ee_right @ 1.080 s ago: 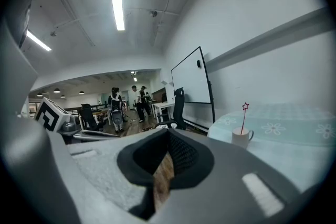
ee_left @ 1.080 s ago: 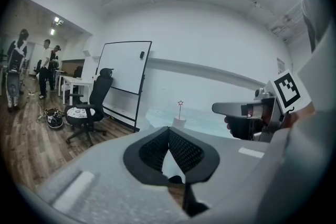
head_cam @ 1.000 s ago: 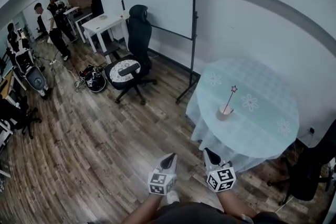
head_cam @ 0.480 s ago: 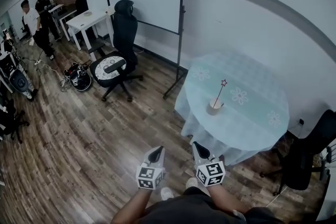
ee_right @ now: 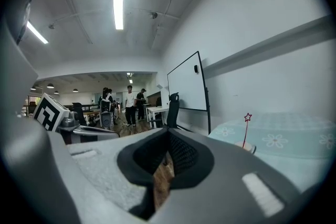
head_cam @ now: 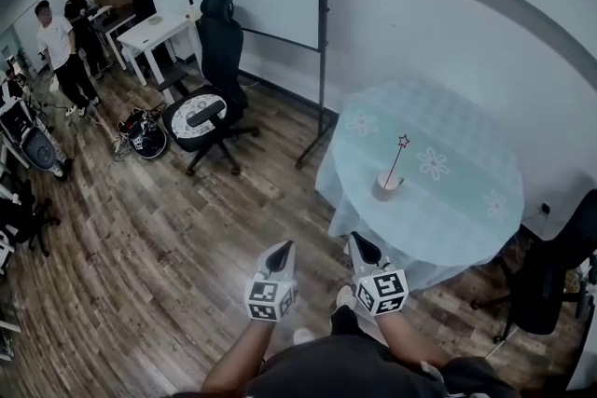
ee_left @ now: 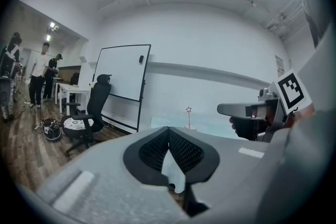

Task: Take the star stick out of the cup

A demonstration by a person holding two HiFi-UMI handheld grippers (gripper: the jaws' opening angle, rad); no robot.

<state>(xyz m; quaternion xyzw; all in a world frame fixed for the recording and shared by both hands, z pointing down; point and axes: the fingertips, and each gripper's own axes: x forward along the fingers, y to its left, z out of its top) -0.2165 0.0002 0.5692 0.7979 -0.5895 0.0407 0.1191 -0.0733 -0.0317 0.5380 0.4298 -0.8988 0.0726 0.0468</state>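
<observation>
Evidently the reach had not begun: the left gripper (head_cam: 284, 247) and right gripper (head_cam: 357, 242) were held low, side by side near the body. Each had its jaws pressed together on nothing, probably because the table (head_cam: 464, 242) stood beyond reach. The star stick (head_cam: 396, 161) leaned in the cup (head_cam: 386, 185) on that table, well ahead of both grippers and slightly right of the right one.
</observation>
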